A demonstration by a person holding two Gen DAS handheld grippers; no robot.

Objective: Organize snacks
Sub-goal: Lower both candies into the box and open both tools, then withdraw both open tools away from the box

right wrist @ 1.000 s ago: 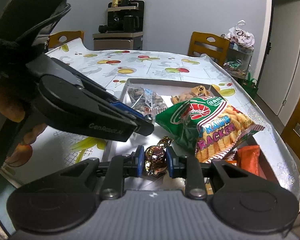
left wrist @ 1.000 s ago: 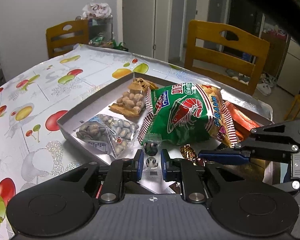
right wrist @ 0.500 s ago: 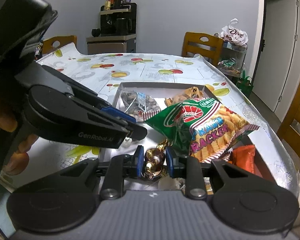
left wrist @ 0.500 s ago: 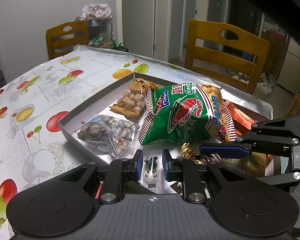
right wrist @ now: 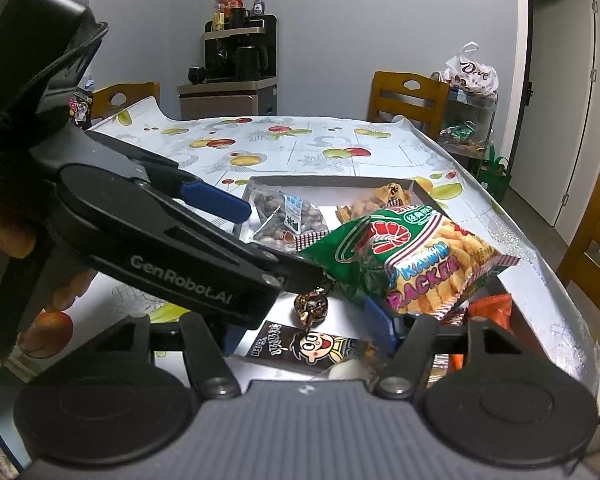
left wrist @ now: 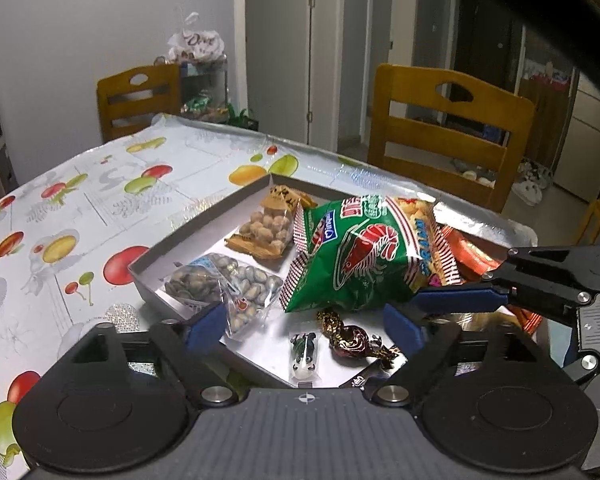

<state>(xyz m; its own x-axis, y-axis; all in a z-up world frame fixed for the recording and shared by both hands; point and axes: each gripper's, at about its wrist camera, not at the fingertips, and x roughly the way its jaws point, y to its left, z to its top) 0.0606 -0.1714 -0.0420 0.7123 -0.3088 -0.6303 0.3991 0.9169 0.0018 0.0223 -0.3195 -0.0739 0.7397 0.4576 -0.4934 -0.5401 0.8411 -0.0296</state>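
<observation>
A grey tray (left wrist: pixel 204 216) on the table holds snacks. A green prawn cracker bag (left wrist: pixel 364 252) lies in its middle, also in the right wrist view (right wrist: pixel 412 256). My left gripper (left wrist: pixel 304 326) is open over the tray's near end. A small clear candy packet (left wrist: pixel 305 354) and a gold-brown wrapped candy (left wrist: pixel 350 340) lie loose on the tray floor between its fingers. My right gripper (right wrist: pixel 308 328) is open and empty, just behind the wrapped candy (right wrist: pixel 312 306). The left gripper's body hides part of the tray in the right wrist view.
Two clear nut bags (left wrist: pixel 224 284) and a bag of coated peanuts (left wrist: pixel 268 228) lie in the tray's left part. An orange packet (left wrist: pixel 468 248) lies behind the cracker bag. A black cartoon snack packet (right wrist: pixel 304 346) lies near my right gripper. Wooden chairs (left wrist: pixel 448 132) stand around the table.
Both grippers have opened. The left let go of the small clear packet, the right let go of the wrapped candy; both now lie on the tray floor.
</observation>
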